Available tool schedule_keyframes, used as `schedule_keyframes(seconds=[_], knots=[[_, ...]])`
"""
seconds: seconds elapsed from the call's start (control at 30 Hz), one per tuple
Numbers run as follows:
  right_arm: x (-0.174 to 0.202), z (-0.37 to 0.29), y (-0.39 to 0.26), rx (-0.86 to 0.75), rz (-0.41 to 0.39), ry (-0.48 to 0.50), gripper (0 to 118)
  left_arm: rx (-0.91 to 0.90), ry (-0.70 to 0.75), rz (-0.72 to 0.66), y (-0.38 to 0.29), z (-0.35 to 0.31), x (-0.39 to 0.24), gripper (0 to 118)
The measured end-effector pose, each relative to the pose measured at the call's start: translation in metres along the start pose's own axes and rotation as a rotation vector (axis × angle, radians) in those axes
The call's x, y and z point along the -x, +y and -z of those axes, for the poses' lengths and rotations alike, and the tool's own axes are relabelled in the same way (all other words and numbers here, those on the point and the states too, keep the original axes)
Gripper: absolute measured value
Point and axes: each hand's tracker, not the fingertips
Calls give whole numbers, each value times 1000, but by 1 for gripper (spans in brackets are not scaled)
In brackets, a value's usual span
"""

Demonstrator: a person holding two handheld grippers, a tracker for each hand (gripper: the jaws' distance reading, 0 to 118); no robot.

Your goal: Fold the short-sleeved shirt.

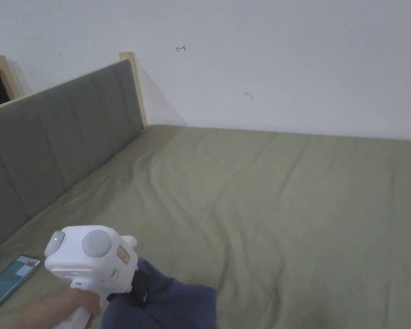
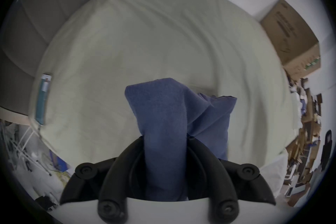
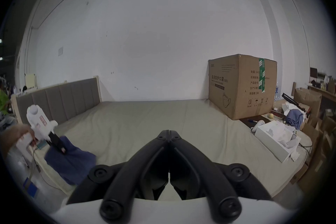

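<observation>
The short-sleeved shirt [image 1: 170,304] is dark blue and bunched up at the near left of the bed. My left gripper [image 1: 139,288], a white body held by a hand, has its black jaws closed on a fold of the shirt [image 2: 163,118], which rises between them in the left gripper view. From the right gripper view, that left gripper [image 3: 58,144] lifts the shirt [image 3: 72,160] at the bed's near left corner. My right gripper [image 3: 169,132] hovers over the bed's near edge, jaws pressed together with nothing between them.
The bed carries an olive-green sheet [image 1: 286,205] with a grey padded headboard [image 1: 50,141] on the left. A phone [image 1: 10,280] lies by the headboard. A large cardboard box [image 3: 241,86] stands at the far right corner, a white box [image 3: 276,137] near it.
</observation>
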Motion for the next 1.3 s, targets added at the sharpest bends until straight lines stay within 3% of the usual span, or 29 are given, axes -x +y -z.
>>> schedule_keyframes(seconds=[0.13, 0.23, 0.37, 0.47, 0.53, 0.57, 0.6, 0.67, 0.73, 0.77, 0.93, 0.97, 1.0, 1.03, 1.1, 1.17, 1.3], knots=[[11, 15, 0, 16, -36, -5, 0, 2, 165, 15, 27, 7, 37, 22], [21, 28, -6, 56, -123, -9, 0, -33, 363, 28, 46, 19, 58, 22], [27, 40, -11, 101, -110, 6, 0, -28, 526, 139, 69, 50, 85, 22], [34, 44, -17, 124, -175, 27, 0, -133, 703, 237, 52, 33, 65, 24], [38, 45, -19, 134, -176, 43, 0, -137, 752, 268, 53, 37, 63, 39], [38, 44, -20, 144, -173, 64, 0, -146, 770, 283, 55, 43, 67, 55], [39, 44, -20, 153, -173, 73, 0, -127, 856, 299, 54, 48, 66, 78], [39, 43, -21, 153, -190, 77, 0, -158, 1006, 289, 49, 49, 63, 83], [36, 41, -20, 155, -203, 86, 0, -247, 951, 225, 46, 37, 69, 103], [34, 40, -20, 156, -201, 85, 0, -286, 913, 179, 44, 29, 67, 106], [19, 37, -18, 162, -152, 88, 0, -337, 694, 87, 27, -14, 49, 106], [16, 35, -17, 157, -150, 87, 0, -348, 641, 90, 24, -17, 44, 104], [13, 32, -16, 151, -149, 88, 0, -366, 583, 94, 16, -25, 35, 89], [10, 30, -15, 148, -147, 88, 0, -391, 546, 80, 11, -30, 26, 68], [2, 24, -11, 130, -131, 90, 0, -429, 431, 66, -4, -43, 4, 8], [-6, 18, -9, 117, -125, 91, 0, -517, 385, 81, -24, -56, -21, 0], [-19, 10, 4, 72, -88, 99, 0, -717, 356, 134, -60, -87, -83, 0]])
